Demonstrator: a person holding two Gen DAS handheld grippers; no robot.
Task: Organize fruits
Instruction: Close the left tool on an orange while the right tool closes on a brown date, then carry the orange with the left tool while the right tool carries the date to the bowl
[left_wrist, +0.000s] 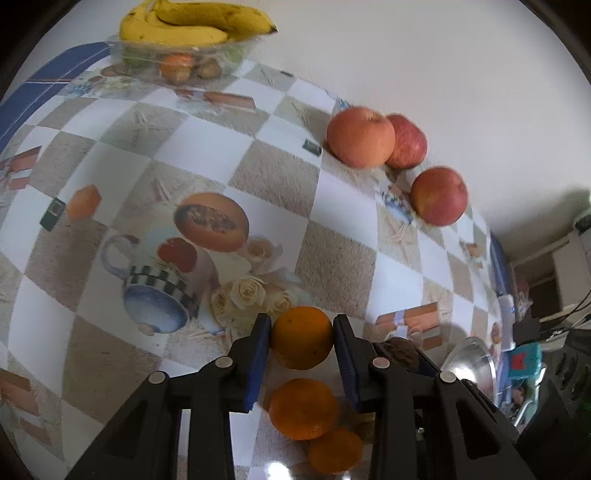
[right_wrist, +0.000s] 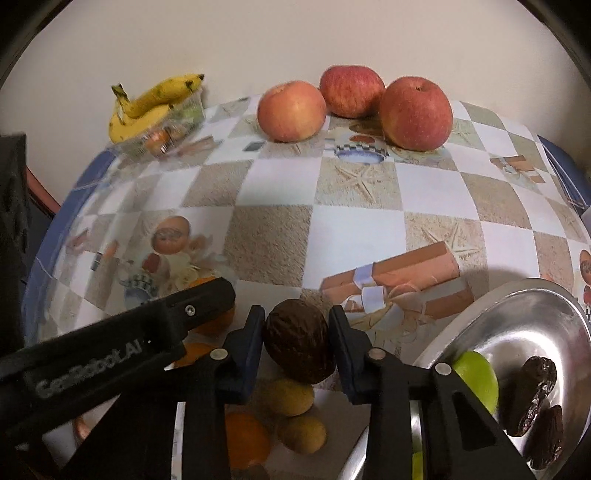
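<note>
My left gripper (left_wrist: 302, 338) is shut on an orange (left_wrist: 301, 336) and holds it above the table. Two more oranges (left_wrist: 303, 408) lie below it. My right gripper (right_wrist: 297, 341) is shut on a dark brown walnut (right_wrist: 299, 341). Two small yellowish fruits (right_wrist: 291, 397) and an orange (right_wrist: 245, 439) lie under it. Three red apples (right_wrist: 415, 112) stand at the table's far side; they also show in the left wrist view (left_wrist: 360, 136). A clear bowl (left_wrist: 177, 55) with bananas (left_wrist: 192, 22) stands at the far left corner.
A metal plate (right_wrist: 517, 314) at the right holds a green fruit (right_wrist: 476, 380) and dark dates (right_wrist: 532, 391). The left gripper's black body (right_wrist: 110, 350) crosses the right view's lower left. The checked tablecloth (right_wrist: 351, 221) covers the table; a wall stands behind.
</note>
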